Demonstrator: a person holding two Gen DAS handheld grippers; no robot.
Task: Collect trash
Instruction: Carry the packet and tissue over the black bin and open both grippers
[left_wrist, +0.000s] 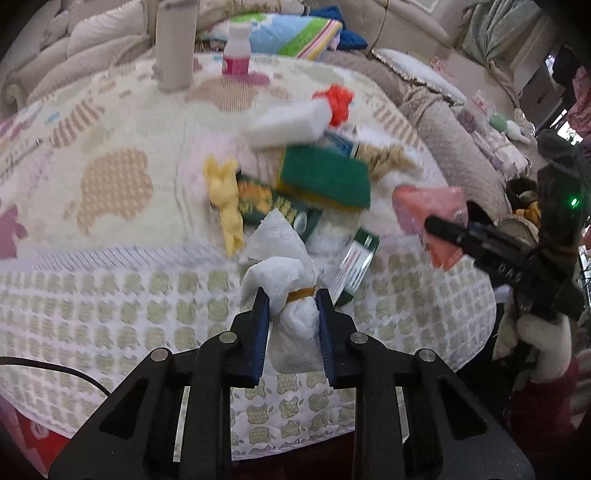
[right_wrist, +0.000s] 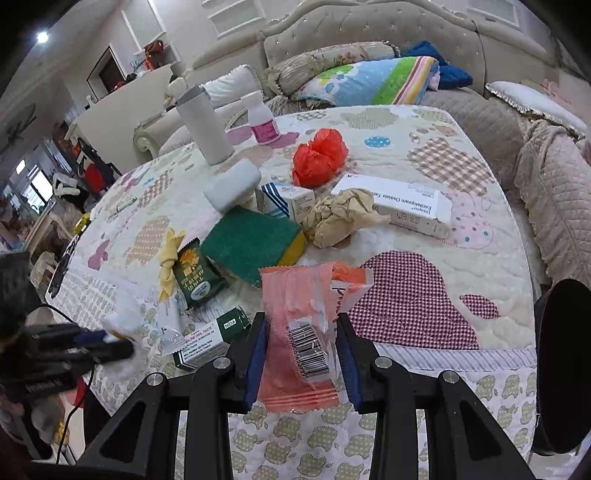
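My left gripper (left_wrist: 291, 299) is shut on a white paper wad (left_wrist: 288, 280) bound with a yellow band, held above the quilted table (left_wrist: 110, 302). My right gripper (right_wrist: 300, 325) is shut on an orange plastic wrapper (right_wrist: 306, 332) with a barcode; it also shows in the left wrist view (left_wrist: 428, 218). On the table lie a yellow paper twist (left_wrist: 225, 199), a dark green packet (right_wrist: 194, 273), a green and yellow sponge (right_wrist: 255, 243), a white foam block (right_wrist: 232, 184), a red plastic ball (right_wrist: 319, 157), a tan crumpled paper (right_wrist: 340, 216) and small boxes (right_wrist: 212, 341).
A tall white cylinder (right_wrist: 205, 123) and a pink-labelled bottle (right_wrist: 263, 123) stand at the table's far side. A long white medicine box (right_wrist: 402, 203) lies at right. Sofas with cushions surround the table. A black round object (right_wrist: 565, 362) is at the right edge.
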